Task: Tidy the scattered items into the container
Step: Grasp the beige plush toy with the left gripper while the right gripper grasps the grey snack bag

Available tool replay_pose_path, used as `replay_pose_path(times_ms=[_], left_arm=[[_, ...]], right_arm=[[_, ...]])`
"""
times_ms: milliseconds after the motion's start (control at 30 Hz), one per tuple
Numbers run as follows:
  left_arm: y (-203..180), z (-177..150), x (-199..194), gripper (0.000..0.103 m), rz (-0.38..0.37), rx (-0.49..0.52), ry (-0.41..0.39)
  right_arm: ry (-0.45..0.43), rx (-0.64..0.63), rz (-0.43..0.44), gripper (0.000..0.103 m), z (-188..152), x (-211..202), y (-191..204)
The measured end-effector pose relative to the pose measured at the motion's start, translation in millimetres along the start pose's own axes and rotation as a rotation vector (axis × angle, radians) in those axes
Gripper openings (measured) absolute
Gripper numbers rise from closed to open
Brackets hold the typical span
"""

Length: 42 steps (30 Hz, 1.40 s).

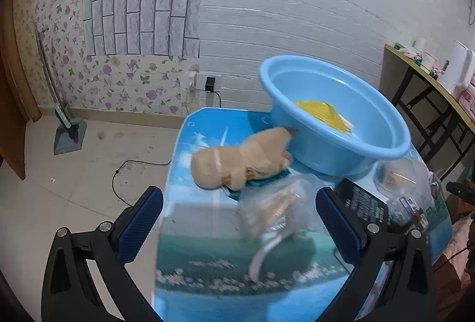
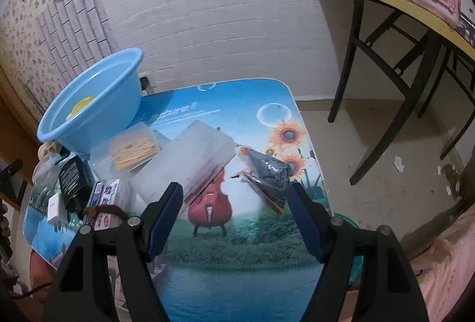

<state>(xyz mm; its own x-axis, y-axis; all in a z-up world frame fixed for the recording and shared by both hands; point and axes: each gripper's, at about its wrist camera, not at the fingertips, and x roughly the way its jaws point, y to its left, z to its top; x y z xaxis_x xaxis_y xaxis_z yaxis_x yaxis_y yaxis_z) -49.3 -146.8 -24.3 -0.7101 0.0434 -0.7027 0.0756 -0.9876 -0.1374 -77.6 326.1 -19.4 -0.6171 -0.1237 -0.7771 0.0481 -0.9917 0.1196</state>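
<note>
clear packet (image 1: 276, 212) between open jaws, untouched

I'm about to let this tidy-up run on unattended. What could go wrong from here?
The blue basin looks tilted, its edge apparently propped on clutter; a nudge might tip it and spill the yellow item. The clear packet between the open left gripper fingers is thin and crinkly, so it may slip. The plush toy lies near the table edge and could get knocked off.

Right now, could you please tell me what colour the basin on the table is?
The basin is light blue, clearest in the left wrist view.
</note>
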Motion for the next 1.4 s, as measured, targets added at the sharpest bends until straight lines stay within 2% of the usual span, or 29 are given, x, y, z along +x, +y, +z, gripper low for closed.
replay_pose_path(times_ms=[333,533,700,733,800,1033,1067,1133,1233,1400], left_arm=[[15.6,19.7,57.0,0.103,-0.003,0.088,0.087],[19.9,27.1,79.4,0.103,-0.092,0.137,0.129],[19.0,31.0,90.1,0.102,-0.195,0.19,0.151],[18.2,30.5,91.8,0.1,-0.217,0.201,0.157],[14.7,30.1,95.6,0.085,-0.234,0.231,0.172],[16.4,27.8,89.3,0.069,-0.224,0.26,0.17],[16.7,26.7,87.3,0.065,-0.214,0.263,0.169],[16.5,24.6,81.3,0.065,-0.21,0.261,0.168],[15.1,20.1,71.8,0.065,-0.209,0.269,0.169],[13.6,13.3,50.5,0.065,-0.166,0.252,0.151]], right_arm=[[0.06,0.073,-0.104,0.073,11.7,21.8,-19.3],[0.103,0.122,-0.122,0.073,13.2,34.9,-28.8],[0.121,0.134,-0.118,0.073,16.6,43.7,-28.2],[0.125,0.136,-0.116,0.073,17.1,45.0,-27.6],[0.134,0.135,-0.108,0.073,17.6,47.3,-25.0],[0.152,0.136,-0.097,0.073,17.6,55.1,-21.3],[0.152,0.141,-0.09,0.071,17.4,56.2,-21.4],[0.16,0.135,-0.08,0.052,17.8,59.5,-20.4],[0.166,0.115,-0.093,0.037,17.4,60.5,-19.7],[0.141,0.098,-0.039,0.029,13.0,50.4,-18.8]])
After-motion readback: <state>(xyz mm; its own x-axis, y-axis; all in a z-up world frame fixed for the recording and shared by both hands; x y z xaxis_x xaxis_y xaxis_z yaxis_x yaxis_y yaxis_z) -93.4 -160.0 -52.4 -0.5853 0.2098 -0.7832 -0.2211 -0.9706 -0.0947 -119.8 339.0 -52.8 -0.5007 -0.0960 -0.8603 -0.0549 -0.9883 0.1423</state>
